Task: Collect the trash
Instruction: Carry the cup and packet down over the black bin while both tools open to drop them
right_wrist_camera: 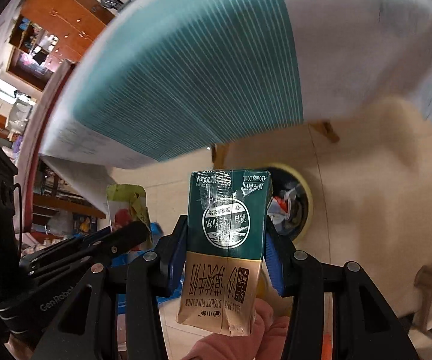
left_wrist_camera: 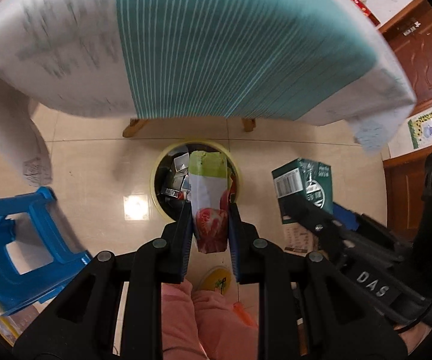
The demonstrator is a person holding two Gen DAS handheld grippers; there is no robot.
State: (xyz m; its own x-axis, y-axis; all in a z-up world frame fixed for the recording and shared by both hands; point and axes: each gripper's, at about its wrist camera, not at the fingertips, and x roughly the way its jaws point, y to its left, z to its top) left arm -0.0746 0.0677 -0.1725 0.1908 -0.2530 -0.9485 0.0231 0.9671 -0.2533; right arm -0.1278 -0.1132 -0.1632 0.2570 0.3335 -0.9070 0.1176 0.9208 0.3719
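- left gripper has its blue pads clamped on a snack pouch, white w/ a red pic on it and a green top. fingers only as far apart as the pouch is thick
- pouch hangs right over the trash bin, a round bin w/ a yellow rim on the tile floor. already wrappers and small boxes inside
- right gripper is pinched on a milk carton, green top half, tan bottom half, "DESERT PURE MILK" printed on it. pads pressed on both sides, carton upside down in the right cam
- from the left cam the carton sits off to the right of the bin, up in the air, not over the opening
- right cam shows the bin behind the carton and a bit to the right, and the pouch in the other gripper off to the left
- table w/ a teal striped cloth and white edges fills the top of both views, blurry; wooden legs stand just behind the bin
- blue plastic stool on the floor left of the bin
- pink pants at the bottom of the left cam, under the grippers
- brown wood cabinets on the far right
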